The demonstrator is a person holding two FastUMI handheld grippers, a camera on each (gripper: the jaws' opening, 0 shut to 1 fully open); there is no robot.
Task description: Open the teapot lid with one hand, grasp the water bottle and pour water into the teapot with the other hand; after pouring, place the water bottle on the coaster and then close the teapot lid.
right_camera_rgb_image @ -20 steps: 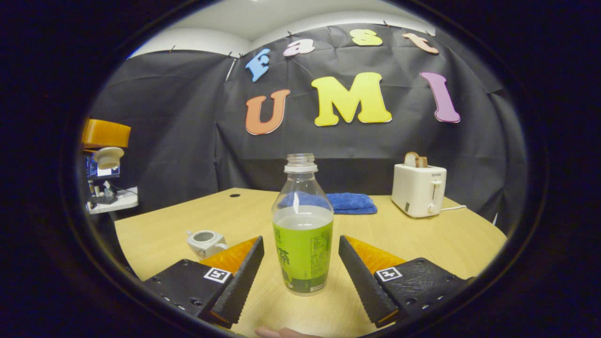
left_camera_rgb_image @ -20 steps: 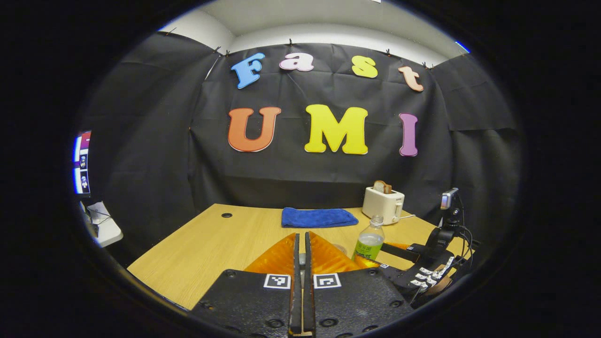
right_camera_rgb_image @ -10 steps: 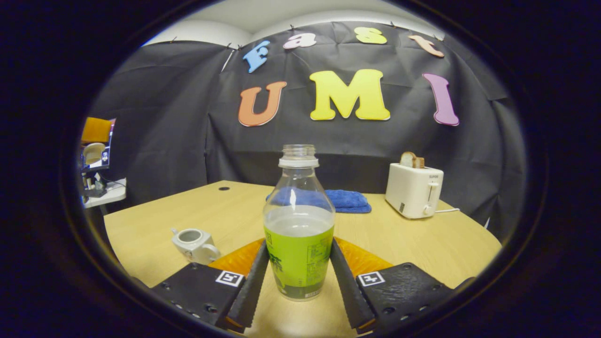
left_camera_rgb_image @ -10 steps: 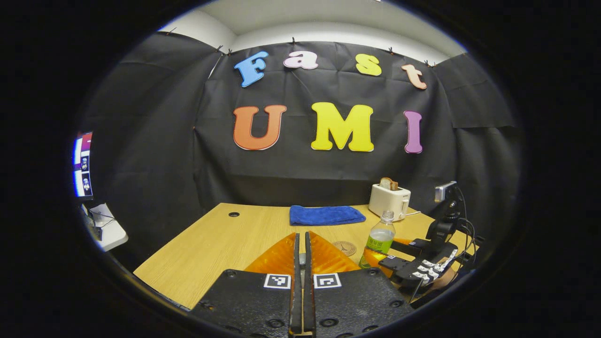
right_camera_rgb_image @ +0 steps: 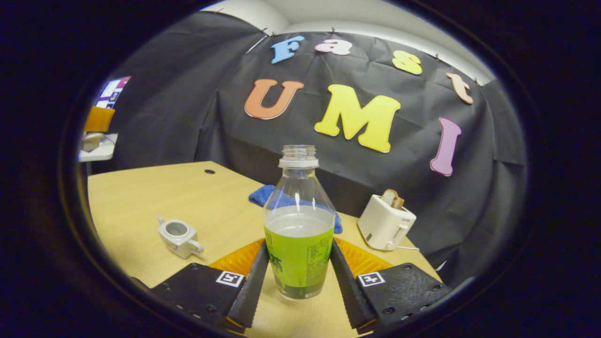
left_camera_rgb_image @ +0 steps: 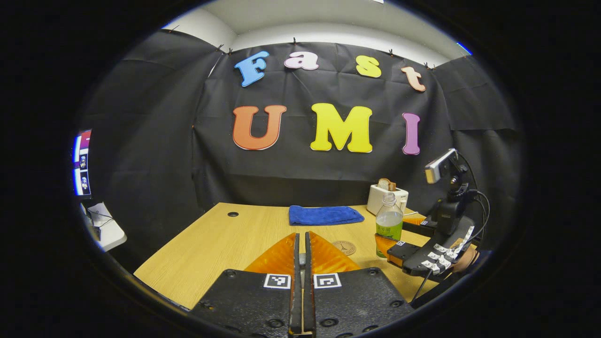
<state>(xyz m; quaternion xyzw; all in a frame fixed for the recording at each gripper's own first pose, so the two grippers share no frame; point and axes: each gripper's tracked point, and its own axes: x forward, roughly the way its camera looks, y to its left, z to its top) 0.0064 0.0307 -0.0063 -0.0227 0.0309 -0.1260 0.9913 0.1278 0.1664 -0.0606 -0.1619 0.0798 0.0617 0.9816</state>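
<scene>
My right gripper (right_camera_rgb_image: pixel 299 251) is shut on the clear water bottle (right_camera_rgb_image: pixel 299 234), which has a green label, no cap and is about half full. In the left gripper view the bottle (left_camera_rgb_image: pixel 389 224) hangs above the table in that gripper (left_camera_rgb_image: pixel 399 240), right of the round coaster (left_camera_rgb_image: pixel 344 247). The small white teapot (right_camera_rgb_image: pixel 177 233) stands open on the table to the left of the bottle. My left gripper (left_camera_rgb_image: pixel 302 237) is shut, with a pale sliver between its fingers. In the right gripper view it is held high at the far left (right_camera_rgb_image: pixel 97 123), with the white lid (right_camera_rgb_image: pixel 91 141) under it.
A white toaster (left_camera_rgb_image: pixel 387 197) with a slice of bread stands at the back right of the wooden table (left_camera_rgb_image: pixel 211 244). A folded blue cloth (left_camera_rgb_image: pixel 324 215) lies at the back middle. A side shelf with a screen (left_camera_rgb_image: pixel 82 162) sits off the table's left.
My right gripper closed on the bottle, then lifted it off the table while its view tilted. My left gripper stayed shut and almost still.
</scene>
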